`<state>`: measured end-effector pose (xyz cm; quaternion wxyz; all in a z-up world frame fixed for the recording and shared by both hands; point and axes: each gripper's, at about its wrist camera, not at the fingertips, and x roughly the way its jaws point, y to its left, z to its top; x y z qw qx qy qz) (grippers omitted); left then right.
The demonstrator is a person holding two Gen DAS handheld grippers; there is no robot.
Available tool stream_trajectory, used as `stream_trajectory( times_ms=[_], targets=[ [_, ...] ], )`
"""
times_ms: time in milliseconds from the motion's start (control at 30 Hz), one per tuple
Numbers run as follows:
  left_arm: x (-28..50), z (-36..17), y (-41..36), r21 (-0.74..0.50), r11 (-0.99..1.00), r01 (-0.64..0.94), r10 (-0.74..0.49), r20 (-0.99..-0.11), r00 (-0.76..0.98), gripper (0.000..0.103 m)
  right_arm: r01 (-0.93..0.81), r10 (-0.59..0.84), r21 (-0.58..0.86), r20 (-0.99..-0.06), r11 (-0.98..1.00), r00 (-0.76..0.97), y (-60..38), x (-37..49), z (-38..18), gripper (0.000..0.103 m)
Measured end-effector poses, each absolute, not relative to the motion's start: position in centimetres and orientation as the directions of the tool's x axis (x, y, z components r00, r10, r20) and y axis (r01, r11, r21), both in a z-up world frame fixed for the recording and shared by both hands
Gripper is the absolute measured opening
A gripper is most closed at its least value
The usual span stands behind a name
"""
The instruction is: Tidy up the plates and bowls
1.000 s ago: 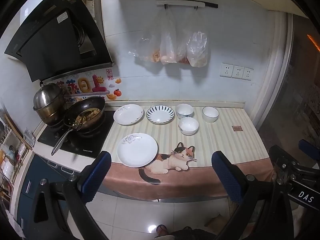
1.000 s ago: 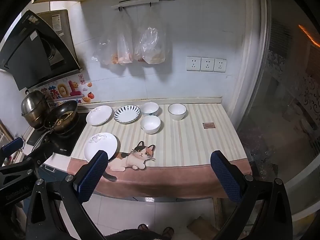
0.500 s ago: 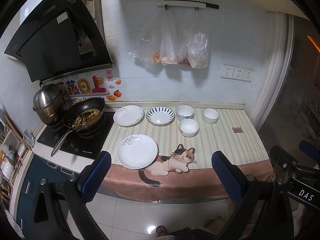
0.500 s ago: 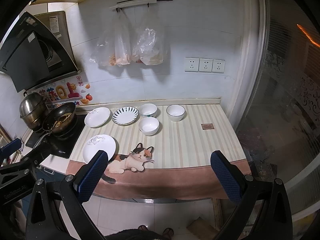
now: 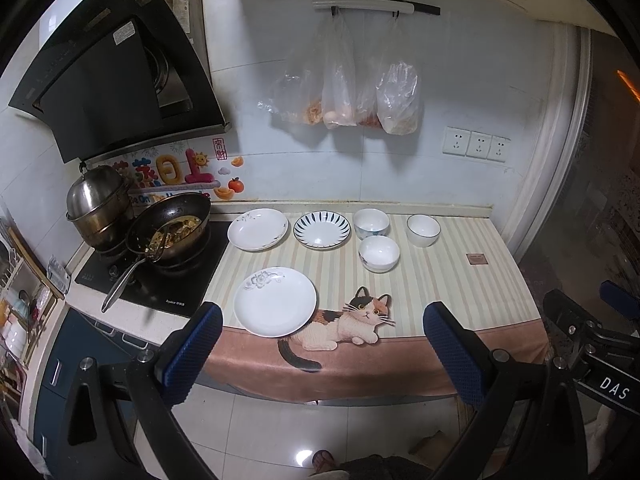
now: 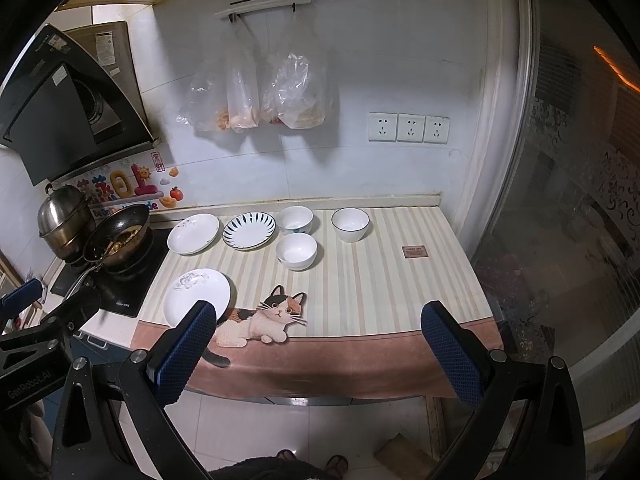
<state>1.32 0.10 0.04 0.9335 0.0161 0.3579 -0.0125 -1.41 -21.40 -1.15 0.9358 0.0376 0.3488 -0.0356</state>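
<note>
1. Three plates and three bowls sit apart on a striped worktop (image 5: 440, 280) covered by a cloth with a cat picture. The large white plate (image 5: 275, 301) lies nearest the front edge. Behind it, along the wall, lie a second white plate (image 5: 257, 229) and a blue-striped plate (image 5: 321, 229).
2. To the right of the plates stand a patterned bowl (image 5: 371, 222), a dark-rimmed bowl (image 5: 423, 230), and in front of them a plain white bowl (image 5: 379, 253). None is stacked yet.
3. All look like glazed ceramic: stiff, fairly heavy, slippery and breakable. The plates likely need a pinch at the raised rim; the bowls a pinch across the wall, one finger inside.
4. A wok (image 5: 172, 227) with food and a steel pot (image 5: 98, 204) sit on the hob at the left, near the plates.
5. The left claw (image 5: 320, 356) hangs in front of the worktop, below its edge, jaws spread wide and empty.
6. The right claw (image 6: 318, 354) is likewise level, spread wide, gripping nothing, well short of the dishes.
</note>
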Motion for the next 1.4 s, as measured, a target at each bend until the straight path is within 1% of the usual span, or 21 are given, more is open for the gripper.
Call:
stream_trajectory(
  times_ms=[1400],
  targets=[
    [0.80, -0.41, 0.65, 0.025, 0.999, 0.028, -0.004, -0.663, 0.749, 0.103, 0.092, -0.041, 0.042, -0.661, 0.995, 0.750, -21.19, -0.89, -1.63, 0.103]
  ],
)
